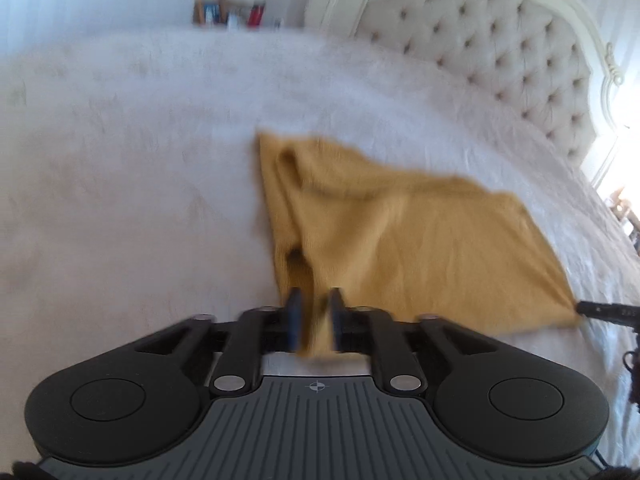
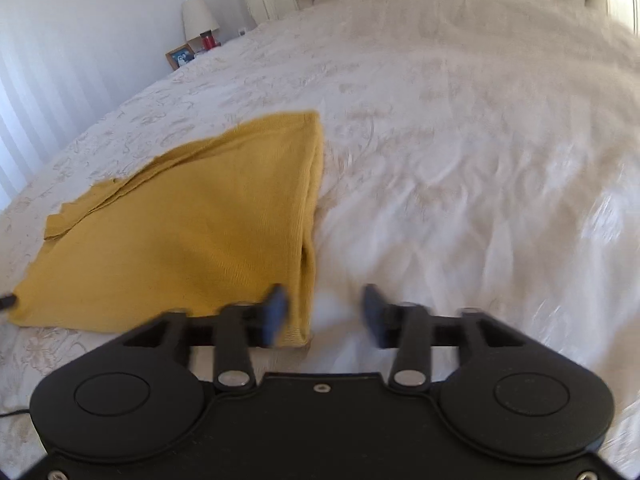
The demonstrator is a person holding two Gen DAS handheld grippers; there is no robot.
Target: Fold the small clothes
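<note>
Left wrist view: mustard garment on the bed
Left tool parted with cloth between its fingers, grip unclear; right tool released beside the garment's corner

Bed fills both views, cream bedspread with faint floral pattern, wrinkled lower right of right wrist view. Tufted upholstered headboard with carved pale frame, upper right of left wrist view. Plain pale wall upper left. Nightstand area upper left: white lampshade, red item, framed picture. Strong daylight blowing out right edge of left wrist view.
</note>
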